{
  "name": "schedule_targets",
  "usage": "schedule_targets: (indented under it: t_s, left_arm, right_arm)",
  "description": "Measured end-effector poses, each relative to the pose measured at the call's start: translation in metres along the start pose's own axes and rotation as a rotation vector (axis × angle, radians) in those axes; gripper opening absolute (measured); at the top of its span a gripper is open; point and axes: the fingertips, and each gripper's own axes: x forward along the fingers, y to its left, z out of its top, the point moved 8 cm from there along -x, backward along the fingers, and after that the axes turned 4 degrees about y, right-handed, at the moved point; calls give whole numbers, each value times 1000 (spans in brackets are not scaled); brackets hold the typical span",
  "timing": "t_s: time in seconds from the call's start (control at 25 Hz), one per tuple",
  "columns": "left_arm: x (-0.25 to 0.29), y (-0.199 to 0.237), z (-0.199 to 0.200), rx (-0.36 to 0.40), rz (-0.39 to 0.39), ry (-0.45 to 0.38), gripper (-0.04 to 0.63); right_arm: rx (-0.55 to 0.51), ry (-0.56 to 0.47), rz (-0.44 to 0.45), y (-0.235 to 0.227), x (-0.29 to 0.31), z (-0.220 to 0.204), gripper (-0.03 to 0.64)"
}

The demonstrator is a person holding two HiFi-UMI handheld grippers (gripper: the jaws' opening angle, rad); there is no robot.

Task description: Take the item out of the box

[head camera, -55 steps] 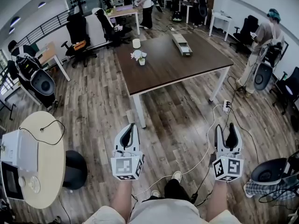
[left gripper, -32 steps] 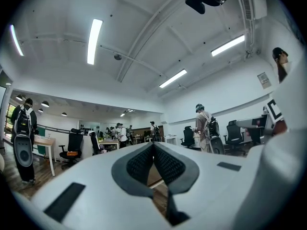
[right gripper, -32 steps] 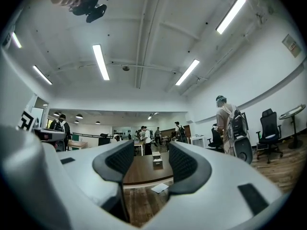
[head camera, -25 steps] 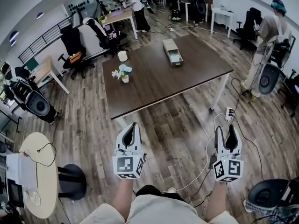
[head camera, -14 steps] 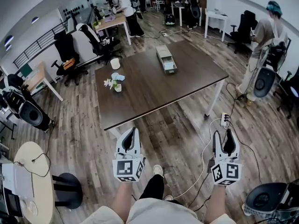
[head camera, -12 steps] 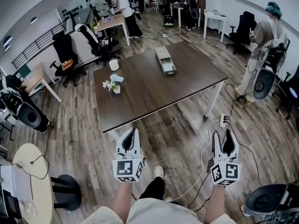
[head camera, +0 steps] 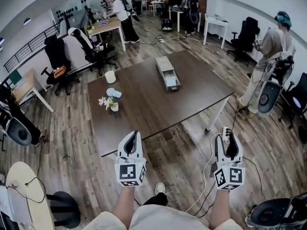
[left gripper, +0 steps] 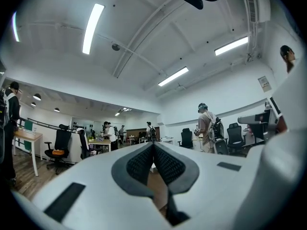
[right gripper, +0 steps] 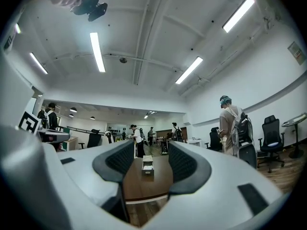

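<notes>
One long, narrow box (head camera: 168,73) lies on the far half of a dark brown table (head camera: 144,107), at roughly 12 o'clock from where the person stands. Its near part is open at the top. A pale item (head camera: 171,82) shows inside that open part; its kind cannot be made out. Nothing touches the box. The right gripper (head camera: 225,136) is held low at about 5 o'clock from the box, short of the table's near edge and well apart from the box. Its jaws stand apart with nothing between them, and the right gripper view frames the distant box (right gripper: 147,166) in the gap. The left gripper (head camera: 135,134) is held at about 7 o'clock from the box, just at the near table edge. The left gripper view shows its ribbed pads (left gripper: 140,163) pressed together, holding nothing. On the table's 9 o'clock side stand a small flower vase (head camera: 113,105) and, farther back, a white cup (head camera: 110,76), both well apart from the box. A power strip (head camera: 225,130) lies on the wood-plank floor (head camera: 182,147) beside the right gripper's tip as the head view shows it. A person (head camera: 271,49) carrying a backpack stands at about 3 o'clock from the table. Office chairs (head camera: 57,56) stand at about 10 o'clock.
</notes>
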Motion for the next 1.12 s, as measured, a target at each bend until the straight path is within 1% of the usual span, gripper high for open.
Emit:
schedule_targets:
  t_s: [0.16,0.4,0.52,0.68,0.84,1.12]
  left_arm:
    - [34,28,-3,7,3,3,2]
    - [73,64,-12,-18,-3,16,2]
    - [89,76,-18,-20,-15,21,2]
    - [103,92,-26,-41,-12,24,2]
    - [115,98,-31,-44,-12,29,2]
    - [146,96,-35,-22,-6,38,2]
  right_arm:
    - [-41,-4,16,18,45,6,229]
    - [-47,10,28,40,101,5,229]
    - [-59,23,33,49,122,2,229]
    - [-90,31,51,62,141,4,229]
    - [-107,33,47,62,156,3,229]
    - [-72,25,42,43,185,-12,229]
